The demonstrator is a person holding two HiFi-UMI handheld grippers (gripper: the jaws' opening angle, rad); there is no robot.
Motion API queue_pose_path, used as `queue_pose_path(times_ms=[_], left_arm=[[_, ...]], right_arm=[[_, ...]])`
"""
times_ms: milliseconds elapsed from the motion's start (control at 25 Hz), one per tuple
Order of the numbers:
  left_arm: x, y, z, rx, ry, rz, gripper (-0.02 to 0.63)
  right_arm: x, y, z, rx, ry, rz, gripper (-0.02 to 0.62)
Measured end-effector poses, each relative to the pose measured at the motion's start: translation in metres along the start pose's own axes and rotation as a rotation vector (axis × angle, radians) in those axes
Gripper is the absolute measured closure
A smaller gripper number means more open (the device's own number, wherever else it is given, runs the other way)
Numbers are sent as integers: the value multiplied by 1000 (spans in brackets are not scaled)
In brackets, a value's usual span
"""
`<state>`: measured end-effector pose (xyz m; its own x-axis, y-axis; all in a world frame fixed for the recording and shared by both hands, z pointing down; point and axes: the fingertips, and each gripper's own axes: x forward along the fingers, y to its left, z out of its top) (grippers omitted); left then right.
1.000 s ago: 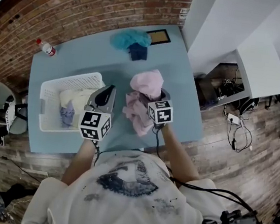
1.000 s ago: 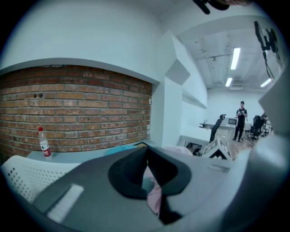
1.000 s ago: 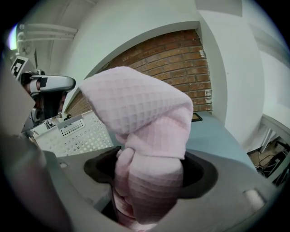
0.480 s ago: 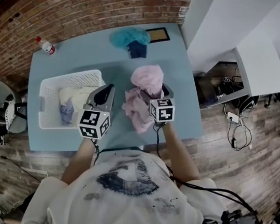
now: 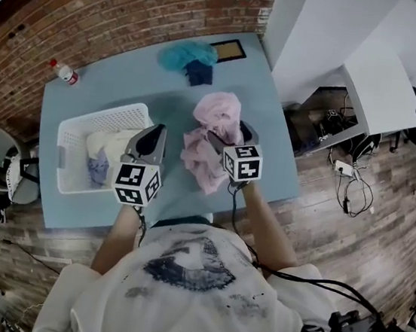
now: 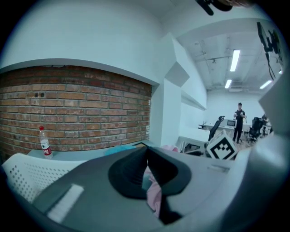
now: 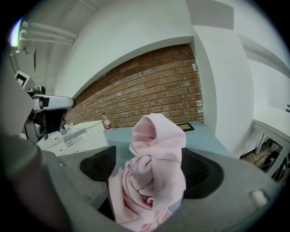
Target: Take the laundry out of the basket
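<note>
Nearest the person, the left gripper (image 5: 156,132) hangs over the right-hand rim of the white basket (image 5: 104,119). Its jaws are drawn together, their tips meeting, and a sliver of pink shows in the slit below them; whether that is pinched there or only seen through the slit cannot be told. Just to the right of the basket, the right gripper (image 5: 224,138) is clamped on a bunched pink cloth (image 5: 216,113), held clear above the blue table (image 5: 114,73). One fold of the cloth rises above the jaws and the rest hangs down toward the person. The pink cloth is outside the basket and apart from its rim. Inside the basket lie a cream cloth (image 5: 108,144) and, on the near side of it, a bluish-purple cloth (image 5: 99,168). Beyond the basket and to its right, a teal cloth (image 5: 181,55) lies on the table touching a dark blue cloth (image 5: 200,73), with a small dark picture frame (image 5: 228,50) just beside them. Beyond the basket's left end, a bottle (image 5: 64,72) with a red cap lies near the table's far corner, against the brick wall (image 5: 99,10).
</note>
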<state>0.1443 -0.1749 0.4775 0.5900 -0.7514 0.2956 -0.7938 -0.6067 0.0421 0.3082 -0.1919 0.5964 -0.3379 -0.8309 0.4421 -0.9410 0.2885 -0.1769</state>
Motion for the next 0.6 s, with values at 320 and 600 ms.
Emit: queue_pose_path(times_ms=[320, 600], left_arm=[[-20, 13, 7, 4, -25, -13, 614], [-52, 42, 14, 7, -53, 10, 615]], right_arm=[[-26, 24, 35, 8, -90, -5, 149], [-47, 72, 78, -22, -186, 10, 258]])
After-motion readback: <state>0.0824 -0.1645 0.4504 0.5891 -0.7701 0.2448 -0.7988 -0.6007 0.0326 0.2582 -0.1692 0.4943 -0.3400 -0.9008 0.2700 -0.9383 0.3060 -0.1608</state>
